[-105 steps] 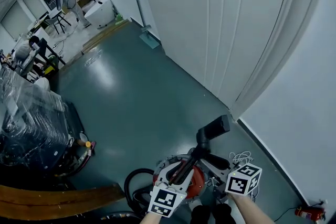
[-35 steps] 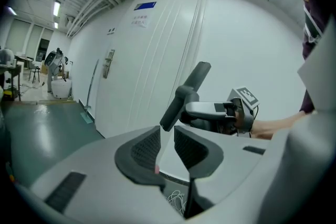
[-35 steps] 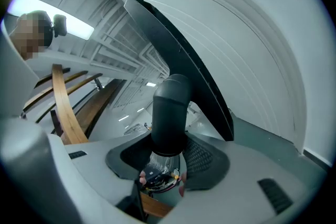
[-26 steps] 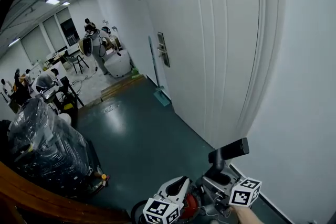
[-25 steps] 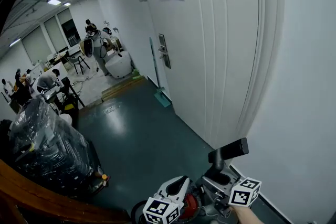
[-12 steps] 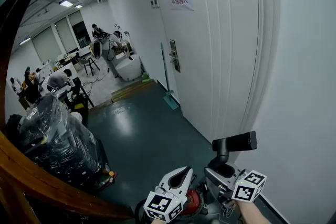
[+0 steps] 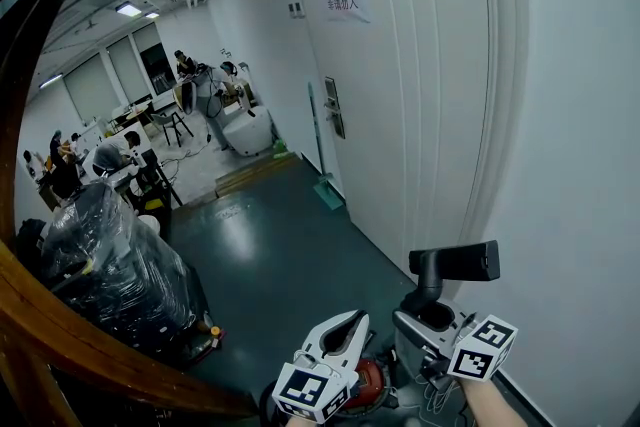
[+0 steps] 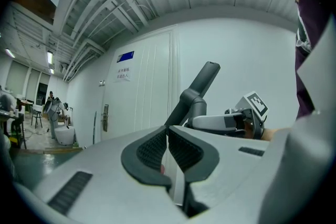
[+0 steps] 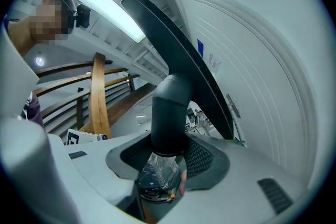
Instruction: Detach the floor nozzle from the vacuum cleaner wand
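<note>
The black floor nozzle [image 7: 455,262] stands raised in front of the white wall, its flat head on top and its neck [image 7: 432,293] pointing down. My right gripper [image 7: 425,320] is shut on that neck; in the right gripper view the pads [image 9: 202,157] clamp the round neck [image 9: 169,118], with a clear wrapped end below it. My left gripper [image 7: 345,327] is beside it on the left, shut with nothing between its pads [image 8: 152,148]. From the left gripper view the nozzle [image 8: 202,84] and the right gripper [image 8: 226,122] show ahead. The red vacuum body [image 7: 372,385] lies below both.
A white door and wall [image 7: 440,95] fill the right side. A wooden handrail [image 7: 60,325] curves across the lower left, with a black wrapped pallet [image 7: 110,265] behind it. A green dustpan [image 7: 324,187] leans on the wall. People work in the far room [image 7: 200,95].
Both grippers have risen, and the nozzle has come up with the right one. The view has tilted up from the floor to the corridor.
</note>
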A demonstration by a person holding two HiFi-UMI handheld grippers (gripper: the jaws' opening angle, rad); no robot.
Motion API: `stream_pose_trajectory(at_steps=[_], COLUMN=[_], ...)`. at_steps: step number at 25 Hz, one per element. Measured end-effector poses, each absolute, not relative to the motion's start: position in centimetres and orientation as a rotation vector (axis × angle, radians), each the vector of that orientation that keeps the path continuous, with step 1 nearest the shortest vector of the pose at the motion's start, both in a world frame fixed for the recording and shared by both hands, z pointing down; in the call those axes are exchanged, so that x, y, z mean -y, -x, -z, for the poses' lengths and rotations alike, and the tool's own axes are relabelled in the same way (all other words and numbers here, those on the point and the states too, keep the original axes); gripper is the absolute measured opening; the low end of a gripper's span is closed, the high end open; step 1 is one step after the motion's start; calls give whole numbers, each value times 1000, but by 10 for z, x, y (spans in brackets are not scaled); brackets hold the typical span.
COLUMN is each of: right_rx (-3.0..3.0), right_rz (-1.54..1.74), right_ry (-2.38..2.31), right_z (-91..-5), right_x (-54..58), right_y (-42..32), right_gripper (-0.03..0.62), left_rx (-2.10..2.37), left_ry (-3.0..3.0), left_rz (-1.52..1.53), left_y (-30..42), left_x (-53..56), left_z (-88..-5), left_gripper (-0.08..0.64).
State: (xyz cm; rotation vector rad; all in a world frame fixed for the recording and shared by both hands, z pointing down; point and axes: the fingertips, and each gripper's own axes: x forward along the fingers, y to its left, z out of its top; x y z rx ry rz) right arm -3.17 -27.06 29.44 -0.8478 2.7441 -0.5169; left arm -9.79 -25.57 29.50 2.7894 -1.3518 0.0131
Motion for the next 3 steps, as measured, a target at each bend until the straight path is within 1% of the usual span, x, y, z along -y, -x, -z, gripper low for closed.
stream_pose_trajectory(at_steps=[3], right_rx=[-2741], right_rz=[515], right_ry=[843], right_z=[-293], right_x=[268], right_y=[31], right_gripper=[187], left_rx=[1354], left_ry=[-2789], left_rz=[-15], left_y=[97], left_x=[253], left_z=[-293], left_gripper=[15])
